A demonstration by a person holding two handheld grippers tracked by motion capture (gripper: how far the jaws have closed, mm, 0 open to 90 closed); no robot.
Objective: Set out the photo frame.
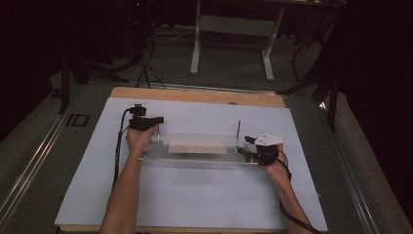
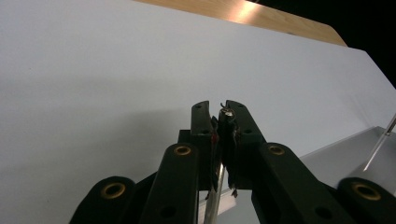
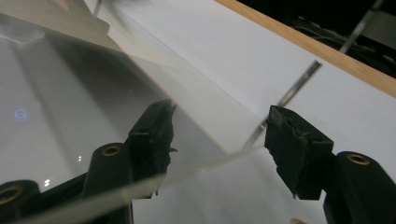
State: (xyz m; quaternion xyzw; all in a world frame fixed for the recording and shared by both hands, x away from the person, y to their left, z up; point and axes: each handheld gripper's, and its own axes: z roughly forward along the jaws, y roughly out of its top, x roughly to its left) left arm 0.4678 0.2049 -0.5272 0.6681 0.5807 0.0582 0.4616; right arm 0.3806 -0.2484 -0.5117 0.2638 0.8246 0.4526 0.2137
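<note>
A clear plastic tray (image 1: 195,161) with a beige board (image 1: 197,145) in it lies on the white sheet (image 1: 195,195). Thin metal rods stand at its ends, the right rod (image 1: 238,130) upright. My left gripper (image 1: 157,122) is at the tray's left end. In the left gripper view, the left gripper (image 2: 220,109) is shut on the tip of a thin metal rod (image 2: 226,111). My right gripper (image 1: 248,144) is at the tray's right end. The right gripper (image 3: 222,114) stands open, and the clear panel's edge (image 3: 205,135) lies between its jaws without the pads touching it.
The white sheet covers a wooden table (image 1: 195,95) whose far edge shows as a tan strip. Beyond it stand a white desk frame (image 1: 234,29) and dark cables on the floor. Bare sheet lies in front of the tray.
</note>
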